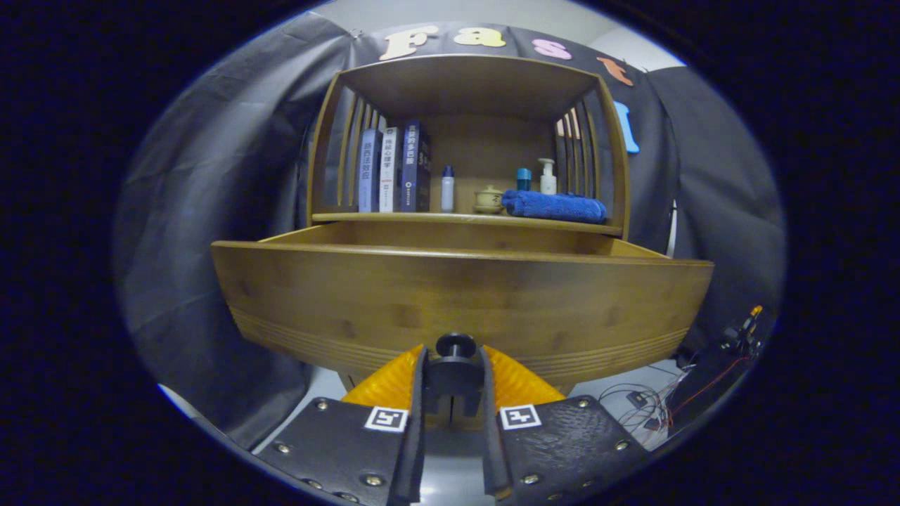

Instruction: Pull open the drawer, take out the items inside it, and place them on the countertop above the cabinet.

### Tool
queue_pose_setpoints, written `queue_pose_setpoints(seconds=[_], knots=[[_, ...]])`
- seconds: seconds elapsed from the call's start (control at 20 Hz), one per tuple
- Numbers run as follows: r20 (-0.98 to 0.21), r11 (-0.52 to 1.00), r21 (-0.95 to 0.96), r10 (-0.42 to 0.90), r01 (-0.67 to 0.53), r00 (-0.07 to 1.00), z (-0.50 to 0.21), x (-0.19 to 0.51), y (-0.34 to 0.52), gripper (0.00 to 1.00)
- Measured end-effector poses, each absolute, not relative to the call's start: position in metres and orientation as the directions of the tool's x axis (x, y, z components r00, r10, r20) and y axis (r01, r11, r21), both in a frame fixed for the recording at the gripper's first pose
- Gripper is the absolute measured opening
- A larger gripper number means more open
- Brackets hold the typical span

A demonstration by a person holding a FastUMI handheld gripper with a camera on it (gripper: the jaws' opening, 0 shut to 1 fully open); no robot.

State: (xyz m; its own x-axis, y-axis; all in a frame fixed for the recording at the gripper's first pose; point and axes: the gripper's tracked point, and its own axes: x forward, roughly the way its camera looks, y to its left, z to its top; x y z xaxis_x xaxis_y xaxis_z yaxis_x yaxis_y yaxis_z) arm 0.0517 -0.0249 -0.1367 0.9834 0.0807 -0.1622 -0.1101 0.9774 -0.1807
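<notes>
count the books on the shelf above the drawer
3 books, upright side by side at the shelf's left end: first, second, third, just left of a small bottle. None seem hidden.

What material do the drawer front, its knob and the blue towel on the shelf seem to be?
Drawer front: probably bamboo or light wood, satin finish, with visible grain and glued strips. Knob, between the gripper fingers: dark, smooth, maybe metal or plastic. Towel: soft blue cloth, likely microfibre, folded.
</notes>
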Motion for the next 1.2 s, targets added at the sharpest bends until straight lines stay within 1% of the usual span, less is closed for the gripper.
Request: queue_pose_setpoints(seconds=[0.1, 0.45, 0.6, 0.8, 1.2], knots=[[-0.168, 0.974, -0.211, 0.048, -0.084, 0.985, -0.137, 0.05, -0.038, 0.42], [-0.121, 0.968, -0.234, 0.06, -0.087, 0.991, -0.109, 0.022, -0.037, 0.99], [-0.098, 0.976, -0.2, 0.065, -0.083, 0.993, -0.084, 0.018, -0.03, 0.98], [-0.099, 0.982, -0.164, 0.081, -0.096, 0.992, -0.058, 0.017, -0.013, 0.98], [-0.059, 0.99, -0.13, 0.039, -0.046, 0.998, 0.009, 0.043, 0.0, 0.98]])
